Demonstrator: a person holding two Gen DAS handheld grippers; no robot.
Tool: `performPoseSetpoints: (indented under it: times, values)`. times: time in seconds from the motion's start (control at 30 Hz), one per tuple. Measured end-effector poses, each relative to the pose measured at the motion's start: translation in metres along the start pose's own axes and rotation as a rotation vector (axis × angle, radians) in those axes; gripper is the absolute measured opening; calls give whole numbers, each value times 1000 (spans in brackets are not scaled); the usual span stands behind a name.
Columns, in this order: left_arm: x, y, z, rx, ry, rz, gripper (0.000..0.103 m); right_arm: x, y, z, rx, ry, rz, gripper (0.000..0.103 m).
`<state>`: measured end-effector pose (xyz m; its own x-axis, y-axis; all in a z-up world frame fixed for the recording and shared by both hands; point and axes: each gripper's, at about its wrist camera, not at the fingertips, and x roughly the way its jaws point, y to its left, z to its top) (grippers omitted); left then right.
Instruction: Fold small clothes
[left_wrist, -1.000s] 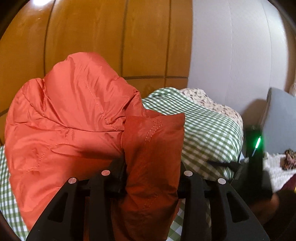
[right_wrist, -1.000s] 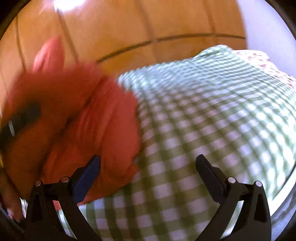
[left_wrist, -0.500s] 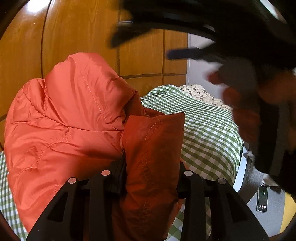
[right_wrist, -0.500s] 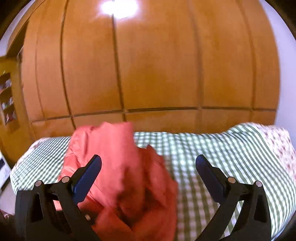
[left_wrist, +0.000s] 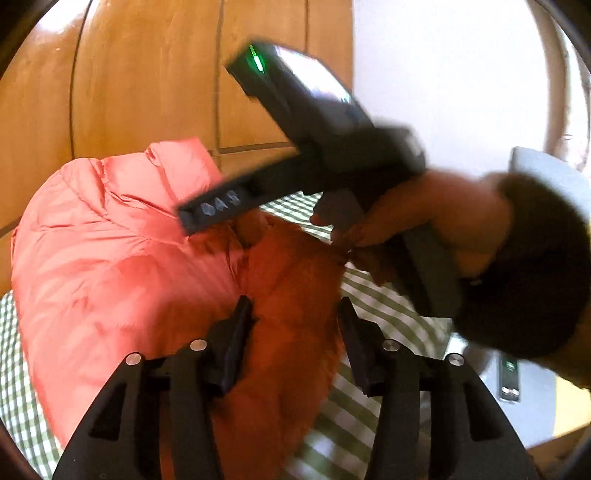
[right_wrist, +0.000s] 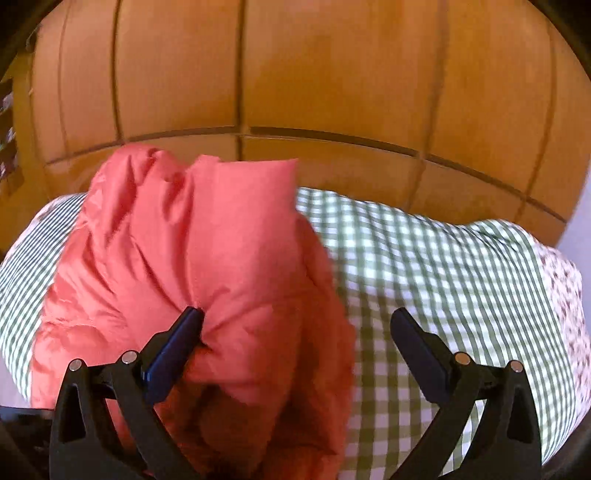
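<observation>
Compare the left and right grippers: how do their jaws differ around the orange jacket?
The left gripper has narrower jaws that have just been opening, with a fold of the orange jacket filling their gap. The right gripper gapes wide: one finger touches the jacket, the other hangs over the checked bedcover. Both point at the jacket.

Blurred right gripper (left_wrist: 207, 216) and hand (left_wrist: 424, 218)

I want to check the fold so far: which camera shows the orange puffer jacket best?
The right wrist view: the orange puffer jacket lies bunched on the green checked bedspread, with little covering it. In the left wrist view the person's hand and right claw unit cross in front, and the left claw hides its near fold.
</observation>
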<state>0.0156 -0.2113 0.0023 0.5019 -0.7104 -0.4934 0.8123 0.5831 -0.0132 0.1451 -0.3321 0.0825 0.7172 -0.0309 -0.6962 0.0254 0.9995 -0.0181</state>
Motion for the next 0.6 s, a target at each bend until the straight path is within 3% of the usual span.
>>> performPoseSetpoints:
  times: [0.17,0.2,0.23,0.3,0.47,0.53,0.6]
  values:
    - [-36,24,9,-78,-19,-20,48,6,-24,-29,122,-10,-20,101]
    - [-42,34,14,-102,-34,12,54,7,-27,-34,145,-16,-21,101]
    - [-45,45,18,-119,-46,53,69,8,-29,-38,164,-21,-24,101]
    - [-50,70,26,-158,-80,170,78,12,-35,-45,199,-33,-24,101]
    - [-37,147,42,-278,-94,480,79,14,-39,-52,276,-51,4,101]
    - [-20,173,43,-310,-65,527,80,12,-39,-55,297,-61,14,101]
    - [-1,187,43,-329,-57,517,80,12,-41,-55,304,-64,22,101]
